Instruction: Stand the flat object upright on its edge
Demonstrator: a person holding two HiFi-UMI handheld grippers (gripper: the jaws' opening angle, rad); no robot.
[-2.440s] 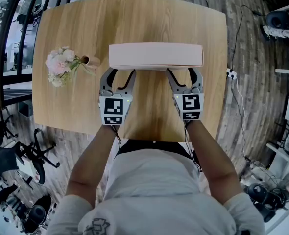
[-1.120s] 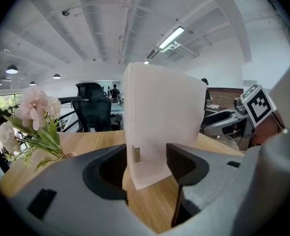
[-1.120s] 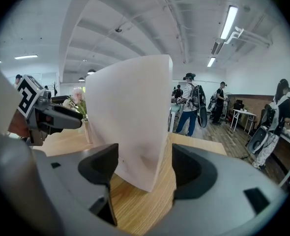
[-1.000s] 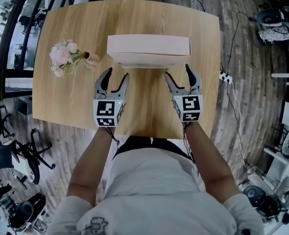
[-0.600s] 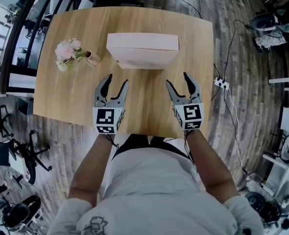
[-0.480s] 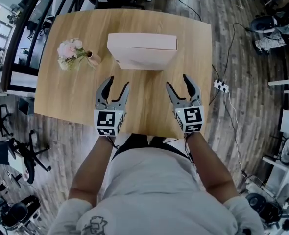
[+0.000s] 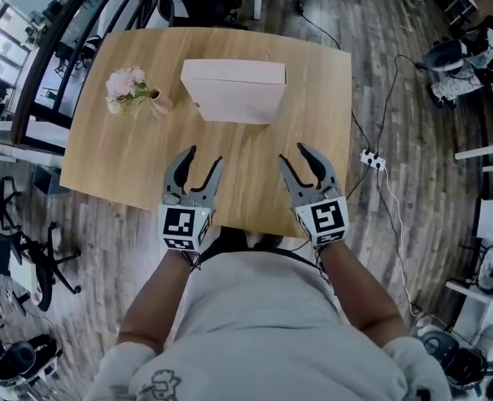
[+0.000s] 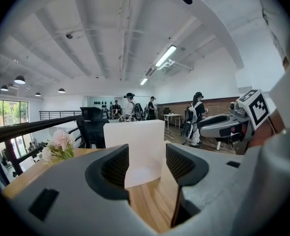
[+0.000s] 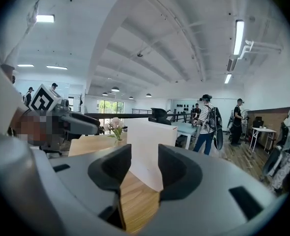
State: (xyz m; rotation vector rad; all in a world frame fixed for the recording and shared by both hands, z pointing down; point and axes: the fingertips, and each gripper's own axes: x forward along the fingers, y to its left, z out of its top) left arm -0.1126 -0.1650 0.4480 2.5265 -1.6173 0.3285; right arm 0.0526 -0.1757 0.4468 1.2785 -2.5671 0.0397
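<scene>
Flowers (image 7: 128, 90): soft pink posy, far left on the wood-grain table (image 7: 113, 161).
Left gripper (image 7: 203, 157): I read it wide open and empty.
Box (image 7: 234, 90): pale, smooth slab, upright on its edge. Its long axis runs left-right. It stands far of both grippers and about equally near each.
Right gripper (image 7: 293, 154): jaws just closing, still apart, nothing between.

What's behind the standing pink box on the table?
In the head view, only wooden table shows behind the pink box. The strip at its far base is covered by it.
</scene>
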